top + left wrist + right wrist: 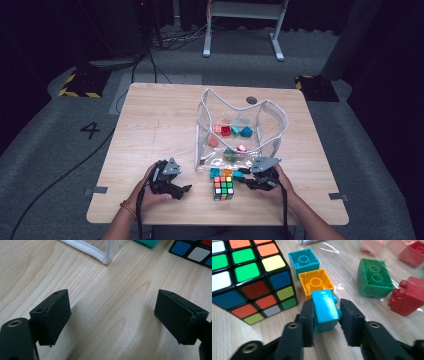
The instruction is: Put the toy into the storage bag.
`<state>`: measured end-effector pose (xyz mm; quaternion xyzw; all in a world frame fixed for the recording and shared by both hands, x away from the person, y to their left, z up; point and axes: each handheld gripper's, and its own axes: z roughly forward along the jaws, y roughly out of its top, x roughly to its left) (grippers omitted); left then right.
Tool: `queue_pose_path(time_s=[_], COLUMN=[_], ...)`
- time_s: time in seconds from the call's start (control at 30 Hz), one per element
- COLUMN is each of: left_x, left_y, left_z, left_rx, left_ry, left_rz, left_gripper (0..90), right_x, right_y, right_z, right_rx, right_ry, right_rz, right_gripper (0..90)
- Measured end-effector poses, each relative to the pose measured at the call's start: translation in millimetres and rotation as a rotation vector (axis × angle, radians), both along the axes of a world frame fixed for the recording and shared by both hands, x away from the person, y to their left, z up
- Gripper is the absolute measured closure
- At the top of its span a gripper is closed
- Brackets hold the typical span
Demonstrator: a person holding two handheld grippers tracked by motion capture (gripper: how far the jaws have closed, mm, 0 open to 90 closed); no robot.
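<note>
Gripping a light blue toy brick (325, 311) between its clenched jaws, the right gripper (248, 176) holds it just over the table (150, 130), right beside the orange brick (315, 283), the teal brick (303, 260) and the Rubik's cube (223, 188). The clear plastic pouch (242, 131), with more bricks inside, lies just beyond the jaws and its near edge is closest to this hand, so the brick probably travels forward and slightly up over that edge. The left gripper (172, 187) rests on the wood with jaws spread wide and nothing between them, farther from the pouch.
</note>
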<state>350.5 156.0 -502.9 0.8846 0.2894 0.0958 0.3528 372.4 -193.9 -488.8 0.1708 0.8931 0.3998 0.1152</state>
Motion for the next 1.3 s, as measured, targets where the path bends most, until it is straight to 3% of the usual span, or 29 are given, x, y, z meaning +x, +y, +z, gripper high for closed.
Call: queue_pose_path(time_s=[0.2,0.53,0.97,1.1,1.3], left_x=[0.0,0.0,0.0,0.0,0.0], left_y=[0.0,0.0,0.0,0.0,0.1], left_z=[0.0,0.0,0.0,0.1,0.1], left_rx=[0.000,0.001,0.001,0.001,0.002], left_ry=[0.000,0.000,-0.001,-0.001,-0.002], left_rz=[0.000,-0.001,0.000,0.000,0.000], left_gripper=[13.7,13.7,13.7,13.7,13.7], right_x=[-5.4,-11.0,-10.0,-3.7,10.4], right_y=[-14.5,-53.3,-108.8,-121.2,-133.0], right_z=[3.9,18.3,33.4,44.2,58.4], right_rx=[0.023,0.054,0.099,0.130,0.114], right_ry=[0.029,-0.018,-0.034,-0.058,-0.089], right_rz=[-0.014,-0.006,-0.162,-0.202,-0.252], right_gripper=[68.0,68.2,68.3,68.3,68.3])
